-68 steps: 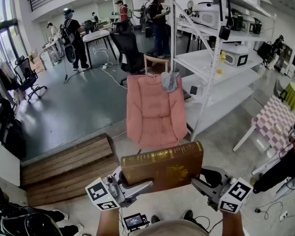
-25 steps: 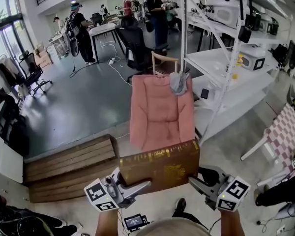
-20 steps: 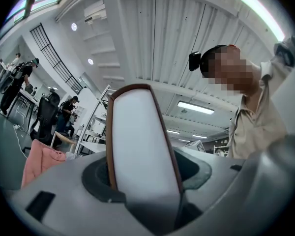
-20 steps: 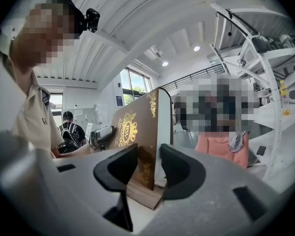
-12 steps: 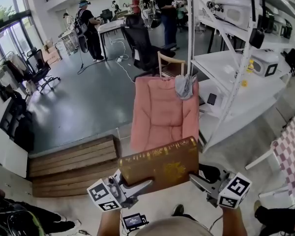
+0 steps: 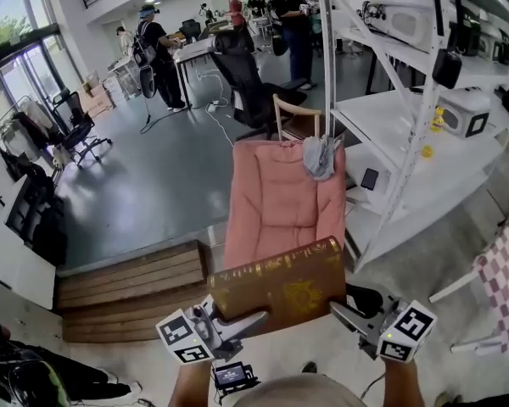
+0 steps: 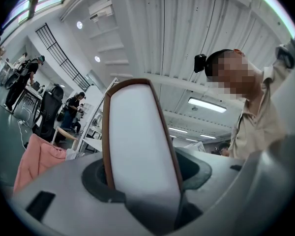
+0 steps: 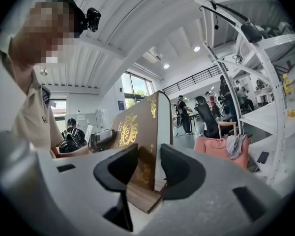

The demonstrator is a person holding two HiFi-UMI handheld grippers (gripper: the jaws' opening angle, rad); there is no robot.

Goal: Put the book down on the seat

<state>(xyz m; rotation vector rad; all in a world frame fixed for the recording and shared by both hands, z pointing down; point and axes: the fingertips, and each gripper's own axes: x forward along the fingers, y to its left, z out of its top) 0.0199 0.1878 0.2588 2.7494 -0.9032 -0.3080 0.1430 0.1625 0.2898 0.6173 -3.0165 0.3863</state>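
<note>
You've got the thick brown hardback book with gold ornament (image 6: pixel 280 285) clamped at both ends; your left gripper (image 6: pixel 240 322) bites its 8 o'clock corner, your right gripper (image 6: pixel 346 310) its 4 o'clock end; book's up in the air, not on the pink padded seat (image 6: pixel 276 197) yet; that's at 12 o'clock from it, grey cloth (image 6: pixel 320 155) draped over the backrest.

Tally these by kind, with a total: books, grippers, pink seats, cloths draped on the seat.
book: 1
grippers: 2 (left gripper, right gripper)
pink seat: 1
grey cloth: 1
Total: 5
</note>
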